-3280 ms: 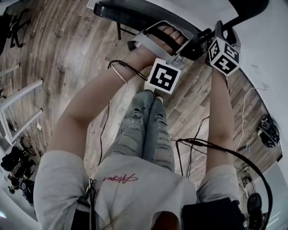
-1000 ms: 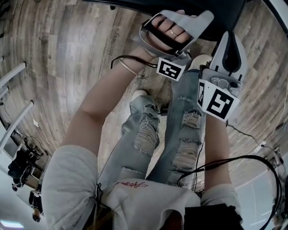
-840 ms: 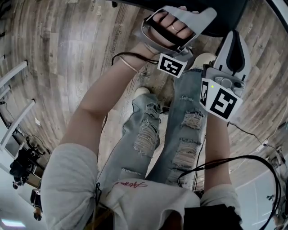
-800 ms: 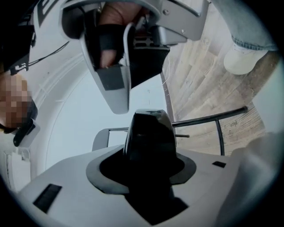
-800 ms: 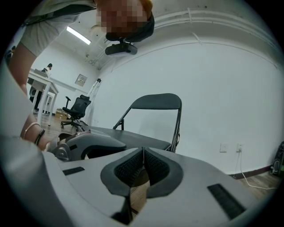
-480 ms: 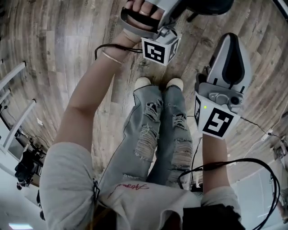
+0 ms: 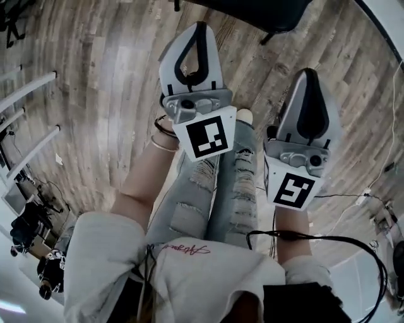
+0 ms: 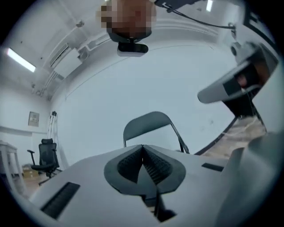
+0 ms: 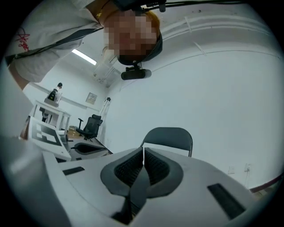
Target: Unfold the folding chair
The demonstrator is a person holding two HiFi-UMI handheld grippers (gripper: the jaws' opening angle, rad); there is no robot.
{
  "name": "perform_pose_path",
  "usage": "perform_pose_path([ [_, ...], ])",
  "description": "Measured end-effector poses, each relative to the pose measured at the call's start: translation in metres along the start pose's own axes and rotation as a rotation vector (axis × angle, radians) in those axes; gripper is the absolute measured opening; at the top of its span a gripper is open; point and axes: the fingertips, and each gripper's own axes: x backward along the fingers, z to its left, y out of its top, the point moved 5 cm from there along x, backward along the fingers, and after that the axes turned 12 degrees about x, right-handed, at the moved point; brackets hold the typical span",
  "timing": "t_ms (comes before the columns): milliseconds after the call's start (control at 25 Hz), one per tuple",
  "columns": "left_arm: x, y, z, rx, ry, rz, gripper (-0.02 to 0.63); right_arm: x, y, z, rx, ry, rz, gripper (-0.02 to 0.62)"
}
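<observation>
The dark folding chair's seat (image 7: 252, 11) shows at the top edge of the head view, beyond my feet. In both gripper views its rounded backrest (image 8: 148, 125) (image 9: 169, 135) stands upright in front of a white wall, some way ahead. My left gripper (image 7: 197, 26) (image 8: 142, 148) is raised and points level at the chair, jaws shut on nothing. Beside it, the right gripper (image 7: 307, 72) (image 9: 143, 151) is held the same way, also shut and empty. Neither touches the chair.
The person's legs in torn jeans and a shoe (image 7: 245, 116) stand on the wooden floor (image 7: 95, 76). White frame bars (image 7: 31, 88) lie at the left, cables (image 7: 353, 195) at the right. A black office chair (image 9: 91, 125) and a desk stand at the far left.
Both grippers have risen toward the camera and away from the chair. The left one has come off the chair's edge, rolled over and closed. The chair now sits farther off, at the frame's top.
</observation>
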Motion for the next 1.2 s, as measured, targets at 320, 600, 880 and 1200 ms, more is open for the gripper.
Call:
perform_pose_path([
  [320, 0.033, 0.24, 0.006, 0.481, -0.227, 0.039, 0.015, 0.012, 0.202, -0.05, -0.118, 0.033, 0.002, 0.021],
  [600, 0.086, 0.346, 0.015, 0.455, -0.329, -0.07, 0.015, 0.038, 0.298, -0.068, -0.162, 0.041, -0.075, 0.021],
  [880, 0.107, 0.371, 0.008, 0.463, -0.379, -0.068, 0.015, 0.057, 0.329, -0.065, -0.145, 0.051, -0.104, 0.021],
  [1200, 0.108, 0.384, -0.003, 0.438, -0.39, -0.111, 0.015, 0.067, 0.33, -0.07, -0.144, 0.049, -0.095, 0.017],
])
